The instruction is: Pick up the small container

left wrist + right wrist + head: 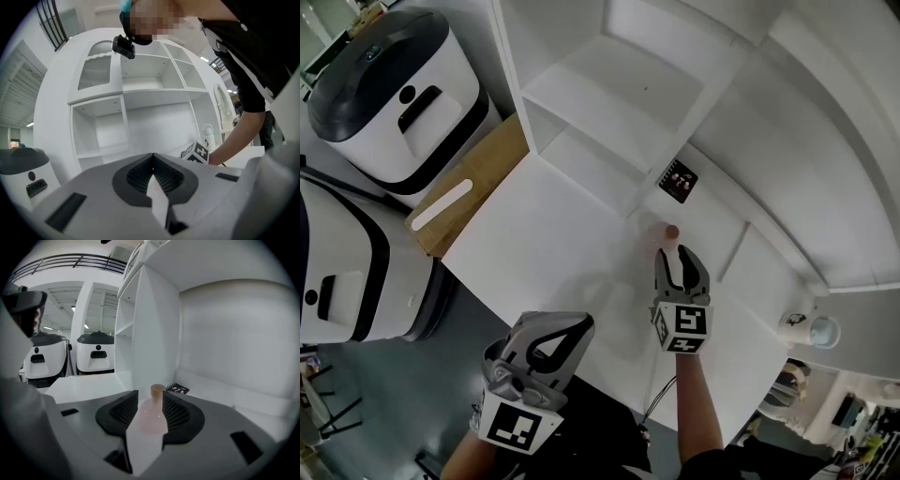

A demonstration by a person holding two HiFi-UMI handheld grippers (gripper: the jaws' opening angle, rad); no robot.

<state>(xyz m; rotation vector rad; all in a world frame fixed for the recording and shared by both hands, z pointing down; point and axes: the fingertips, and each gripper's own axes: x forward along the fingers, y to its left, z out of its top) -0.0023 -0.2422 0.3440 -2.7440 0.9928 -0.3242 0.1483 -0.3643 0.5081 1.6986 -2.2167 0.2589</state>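
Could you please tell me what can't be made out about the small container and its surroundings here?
- small container: its base is hidden by the right gripper's own body in the right gripper view.
- Its contents: too small to tell in the head view.
- black card: the print is too small to read in either view.

Small container (672,231) is stood on table (544,244), just ahead of right gripper (673,251); card (678,182) is laid beyond it (nearer the shelf unit (609,103)).
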